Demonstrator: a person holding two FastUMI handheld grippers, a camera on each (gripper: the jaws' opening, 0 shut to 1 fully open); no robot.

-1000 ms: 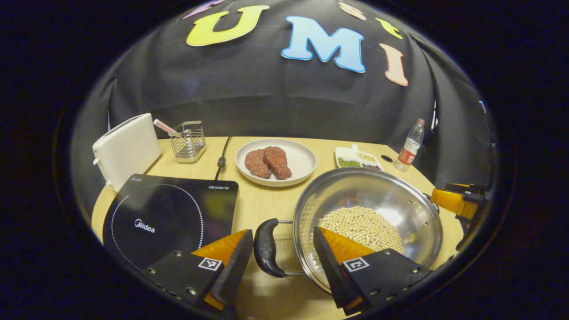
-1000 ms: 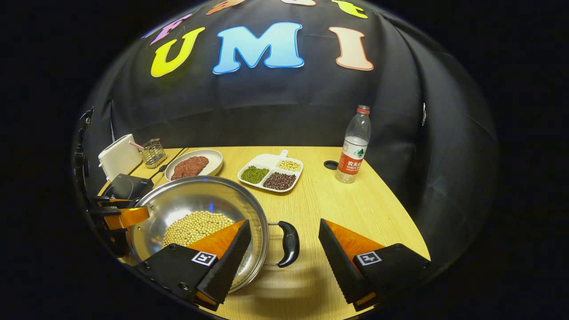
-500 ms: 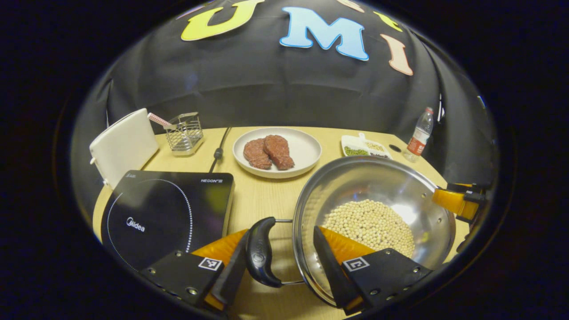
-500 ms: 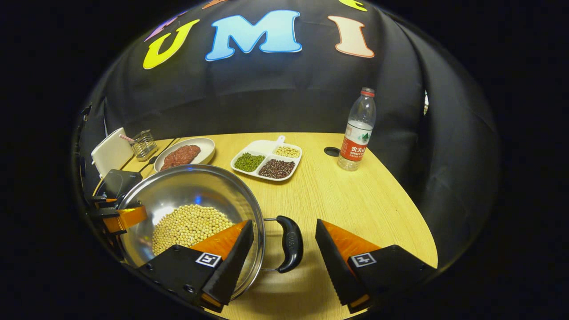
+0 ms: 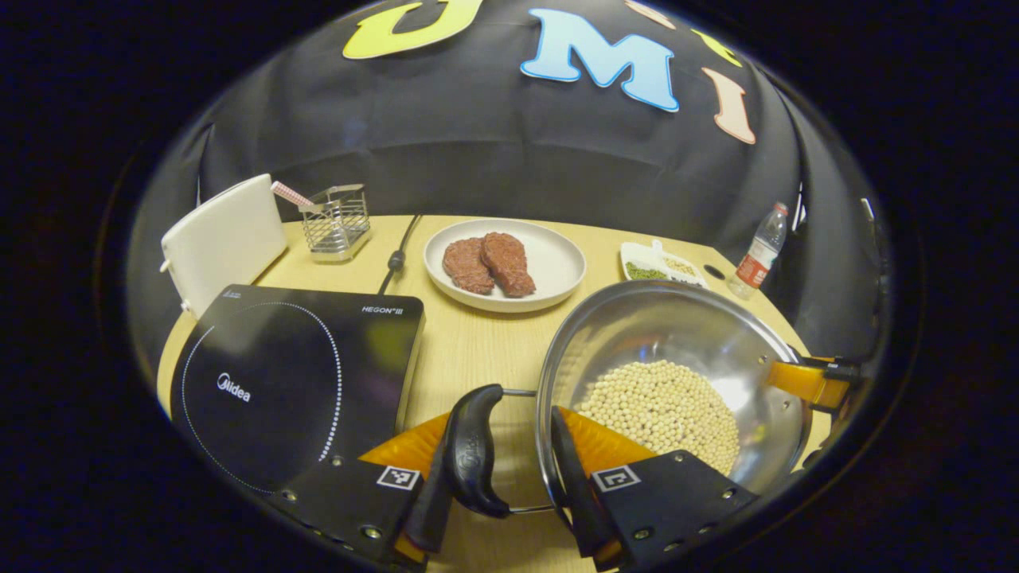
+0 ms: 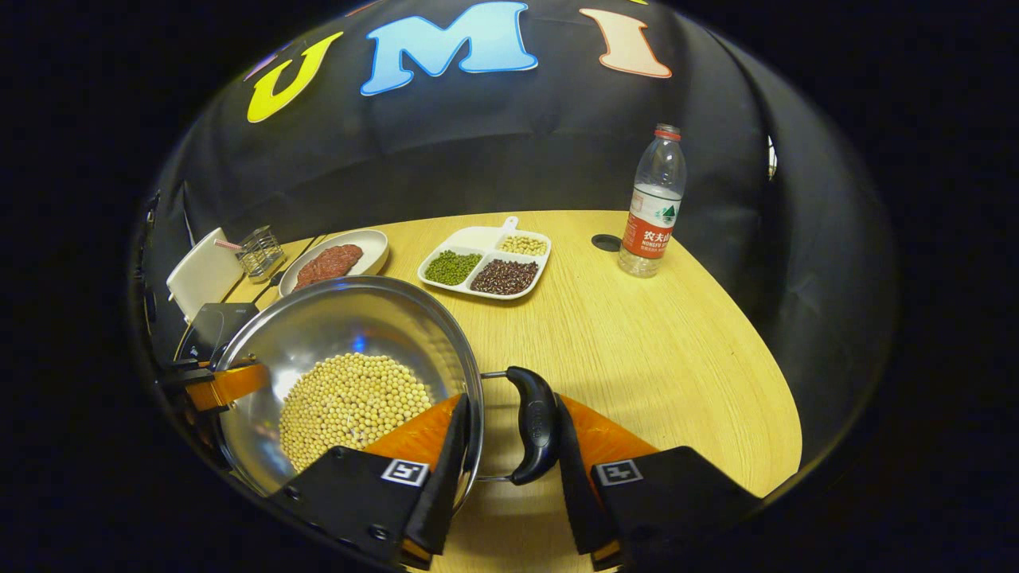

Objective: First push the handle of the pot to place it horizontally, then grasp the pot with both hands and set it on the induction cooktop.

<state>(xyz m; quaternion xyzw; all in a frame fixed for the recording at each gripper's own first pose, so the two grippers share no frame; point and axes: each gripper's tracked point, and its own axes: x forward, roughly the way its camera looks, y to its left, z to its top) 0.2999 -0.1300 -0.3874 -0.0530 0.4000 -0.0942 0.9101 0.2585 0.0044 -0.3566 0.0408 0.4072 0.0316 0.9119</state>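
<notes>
A steel pot (image 5: pixel 677 334) holding soybeans (image 5: pixel 661 406) sits right of the black induction cooktop (image 5: pixel 279 374). In the left gripper view, my left gripper (image 5: pixel 501 493) is shut on the pot: one finger presses the outside of the black side handle (image 5: pixel 474 450) and the other lies inside the rim. In the right gripper view, my right gripper (image 6: pixel 509 477) is shut the same way across the opposite handle (image 6: pixel 535 422) and the pot's wall (image 6: pixel 342 318). Each gripper also shows at the far rim in the other's view: the right gripper (image 5: pixel 808 382), the left gripper (image 6: pixel 227 386).
At the back of the wooden table stand a white toaster (image 5: pixel 223 239), a wire holder (image 5: pixel 338 223), a plate of meat (image 5: pixel 505 263), a divided dish of beans (image 6: pixel 486 267) and a water bottle (image 6: pixel 653 203). The cooktop's cable (image 5: pixel 396 255) runs toward the wall.
Both grippers went from open, straddling the handles, to shut on handle and rim. Both views have shifted a little relative to the table.
</notes>
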